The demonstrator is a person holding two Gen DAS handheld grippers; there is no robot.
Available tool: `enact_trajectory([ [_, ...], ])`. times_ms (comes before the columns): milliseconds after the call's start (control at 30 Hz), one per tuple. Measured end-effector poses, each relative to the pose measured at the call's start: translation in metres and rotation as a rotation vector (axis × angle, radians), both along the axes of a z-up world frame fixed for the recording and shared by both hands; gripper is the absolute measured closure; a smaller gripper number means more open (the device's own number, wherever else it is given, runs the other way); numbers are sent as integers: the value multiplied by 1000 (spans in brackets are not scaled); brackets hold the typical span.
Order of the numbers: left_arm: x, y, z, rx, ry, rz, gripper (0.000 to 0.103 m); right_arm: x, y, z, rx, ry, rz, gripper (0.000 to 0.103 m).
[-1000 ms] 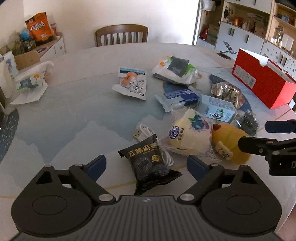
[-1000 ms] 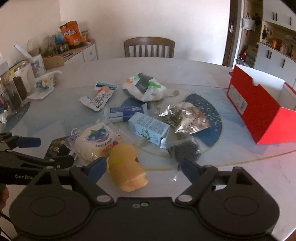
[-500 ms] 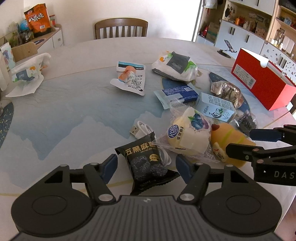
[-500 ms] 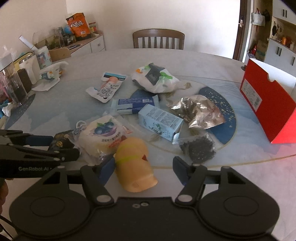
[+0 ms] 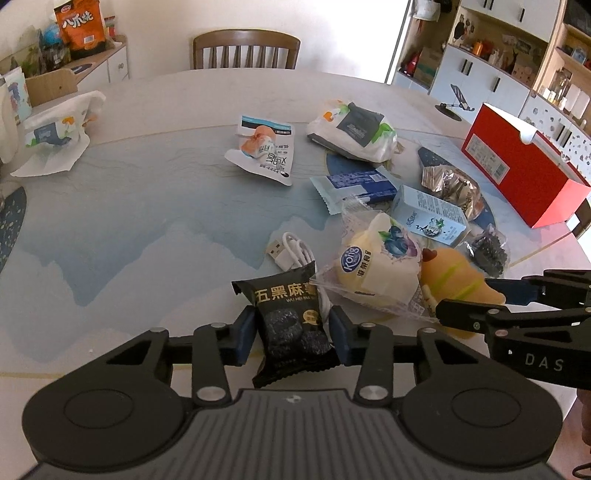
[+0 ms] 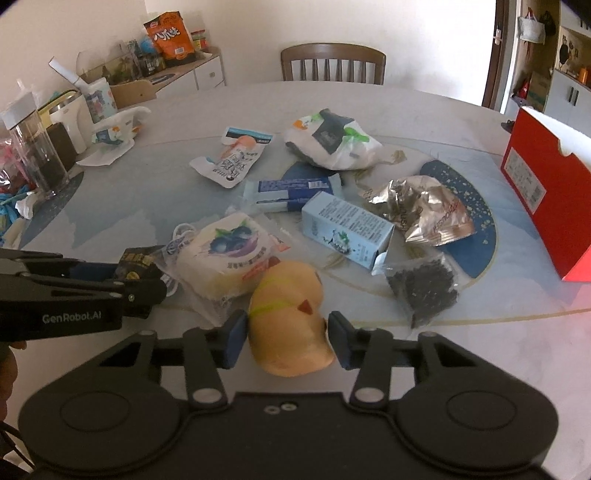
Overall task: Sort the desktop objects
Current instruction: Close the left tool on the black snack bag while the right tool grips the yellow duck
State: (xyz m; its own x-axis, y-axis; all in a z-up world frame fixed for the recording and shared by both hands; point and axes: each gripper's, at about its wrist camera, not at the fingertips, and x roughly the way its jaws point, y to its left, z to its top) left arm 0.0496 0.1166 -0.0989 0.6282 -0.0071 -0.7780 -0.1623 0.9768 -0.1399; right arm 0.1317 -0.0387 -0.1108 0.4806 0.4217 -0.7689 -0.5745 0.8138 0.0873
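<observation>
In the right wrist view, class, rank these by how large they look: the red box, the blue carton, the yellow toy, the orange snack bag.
1. Red box, though the frame cuts it off.
2. Yellow toy, enlarged by nearness to the camera.
3. Blue carton, close behind the toy, so that order is unsure.
4. Orange snack bag, far off.

Snack packets: 7, e.g. black sesame packet [image 5: 291,314], blueberry bread [image 5: 380,266]
Cartons: 1, blue carton [image 5: 428,218]
Yellow toys: 1 [image 6: 288,314]
USB cables: 1 [image 5: 291,251]
Red boxes: 1 [image 5: 517,170]
Chairs: 1 [image 5: 245,50]
</observation>
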Motion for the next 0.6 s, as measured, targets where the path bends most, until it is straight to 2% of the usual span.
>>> enact_trajectory([
  [233, -4, 3, 2, -17, -6, 14, 69, -2, -3, 2, 7, 3, -17, 60],
  [600, -11, 0, 13, -32, -30, 13, 70, -7, -10, 12, 31, -11, -43, 61],
])
